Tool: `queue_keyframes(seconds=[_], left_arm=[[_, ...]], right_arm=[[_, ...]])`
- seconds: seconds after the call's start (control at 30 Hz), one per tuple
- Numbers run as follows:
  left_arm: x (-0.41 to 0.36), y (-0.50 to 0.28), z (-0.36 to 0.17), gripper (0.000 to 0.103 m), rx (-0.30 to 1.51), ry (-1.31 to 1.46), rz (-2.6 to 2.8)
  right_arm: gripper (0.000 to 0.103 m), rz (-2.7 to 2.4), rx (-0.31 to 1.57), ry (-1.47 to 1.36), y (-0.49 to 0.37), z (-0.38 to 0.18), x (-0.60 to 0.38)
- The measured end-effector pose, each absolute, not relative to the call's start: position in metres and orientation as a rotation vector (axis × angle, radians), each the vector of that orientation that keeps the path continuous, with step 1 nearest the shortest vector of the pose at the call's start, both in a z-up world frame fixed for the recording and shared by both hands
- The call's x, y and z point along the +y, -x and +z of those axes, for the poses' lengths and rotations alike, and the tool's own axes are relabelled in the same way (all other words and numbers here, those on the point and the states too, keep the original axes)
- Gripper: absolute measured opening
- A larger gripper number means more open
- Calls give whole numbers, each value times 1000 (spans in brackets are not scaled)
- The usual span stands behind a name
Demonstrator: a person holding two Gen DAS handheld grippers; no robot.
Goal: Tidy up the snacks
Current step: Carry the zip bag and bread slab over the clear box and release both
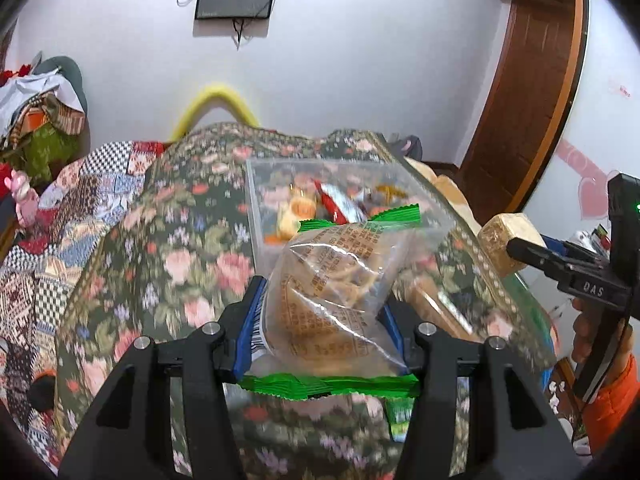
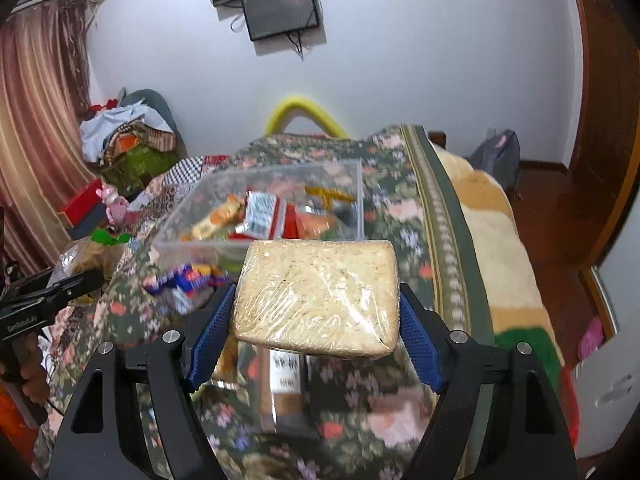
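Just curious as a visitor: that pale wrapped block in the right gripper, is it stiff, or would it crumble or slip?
The block likely stays stiff: it spans the right gripper without sagging. Its grainy, pressed look suggests it may crumble if squeezed hard. The shiny wrap could be slippery, though the ridged pads probably help.

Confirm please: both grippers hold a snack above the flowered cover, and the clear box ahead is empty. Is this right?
Not quite. The clear box is not empty: the right wrist view shows several wrapped snacks inside. The rest holds: the left gripper grips a green-edged bag, the right gripper a wrapped block.
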State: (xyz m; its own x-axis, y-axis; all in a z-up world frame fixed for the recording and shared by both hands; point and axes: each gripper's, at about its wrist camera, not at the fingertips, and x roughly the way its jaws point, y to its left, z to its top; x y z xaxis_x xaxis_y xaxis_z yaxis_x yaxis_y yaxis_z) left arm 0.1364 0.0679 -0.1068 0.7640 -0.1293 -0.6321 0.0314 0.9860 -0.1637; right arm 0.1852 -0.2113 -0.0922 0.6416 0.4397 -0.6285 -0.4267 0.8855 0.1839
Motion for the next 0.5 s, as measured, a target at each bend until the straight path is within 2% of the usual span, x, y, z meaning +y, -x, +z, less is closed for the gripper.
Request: queue_keyframes(seconds=[0.5], left_arm=[[78, -232, -111, 52, 698, 210, -71]], right_arm=[[76, 550, 668, 18, -234, -79, -164]])
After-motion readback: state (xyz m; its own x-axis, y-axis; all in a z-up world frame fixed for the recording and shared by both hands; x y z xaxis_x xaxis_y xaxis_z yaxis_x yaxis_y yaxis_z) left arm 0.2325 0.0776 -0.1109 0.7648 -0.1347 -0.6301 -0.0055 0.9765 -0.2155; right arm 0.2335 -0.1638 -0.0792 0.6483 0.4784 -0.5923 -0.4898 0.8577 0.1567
